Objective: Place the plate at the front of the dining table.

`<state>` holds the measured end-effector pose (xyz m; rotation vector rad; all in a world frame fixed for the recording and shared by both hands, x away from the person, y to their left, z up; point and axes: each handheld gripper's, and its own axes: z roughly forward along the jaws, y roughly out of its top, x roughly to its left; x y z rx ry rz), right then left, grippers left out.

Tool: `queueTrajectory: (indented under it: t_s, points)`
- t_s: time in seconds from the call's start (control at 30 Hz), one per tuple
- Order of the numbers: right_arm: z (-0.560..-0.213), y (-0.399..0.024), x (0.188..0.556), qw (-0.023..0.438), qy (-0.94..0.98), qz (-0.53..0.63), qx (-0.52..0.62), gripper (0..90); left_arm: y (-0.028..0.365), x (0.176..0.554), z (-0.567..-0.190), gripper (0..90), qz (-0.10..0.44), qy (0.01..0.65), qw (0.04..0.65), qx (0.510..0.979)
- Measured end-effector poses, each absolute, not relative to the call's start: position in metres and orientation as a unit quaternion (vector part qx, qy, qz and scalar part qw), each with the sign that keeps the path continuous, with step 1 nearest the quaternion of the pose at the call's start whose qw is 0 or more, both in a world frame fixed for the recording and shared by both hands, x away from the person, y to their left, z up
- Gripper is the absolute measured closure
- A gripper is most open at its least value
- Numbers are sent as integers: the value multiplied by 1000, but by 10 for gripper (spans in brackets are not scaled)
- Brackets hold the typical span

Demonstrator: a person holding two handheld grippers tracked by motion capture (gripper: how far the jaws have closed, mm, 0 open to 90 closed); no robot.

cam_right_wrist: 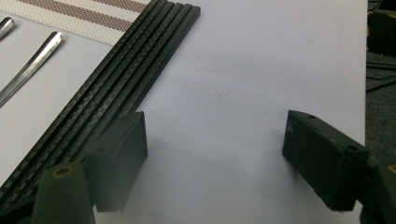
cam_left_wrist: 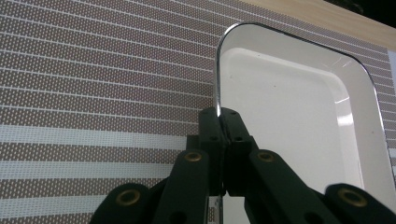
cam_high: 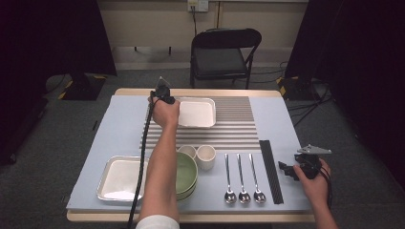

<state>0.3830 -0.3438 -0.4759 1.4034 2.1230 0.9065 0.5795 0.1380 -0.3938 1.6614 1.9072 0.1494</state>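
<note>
The left gripper [cam_left_wrist: 218,122] has its fingers clamped on the rim of the square white metal tray [cam_left_wrist: 299,93] near the bench's far edge, while the right gripper [cam_right_wrist: 215,154] rests near the right edge, fingers apart.

Your black left gripper [cam_left_wrist: 219,122] pinches the shiny silver rim of a tray [cam_left_wrist: 299,107] with a white floor, lying on a placemat [cam_left_wrist: 93,79] striped brown and white. At your five o'clock, black chopsticks [cam_right_wrist: 116,88] with a fine woven pattern lie on the pale blue table cover [cam_right_wrist: 261,70]. The bowls [cam_high: 187,174] are green.
</note>
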Motion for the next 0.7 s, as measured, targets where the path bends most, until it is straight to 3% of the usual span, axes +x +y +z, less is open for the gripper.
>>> queueTrajectory:
  t_s: [0.7]
  points:
    - [-476, -344, 383, 218, 767, 328, 507, 210, 134, 582, -400, 891, 55, 721, 288, 628]
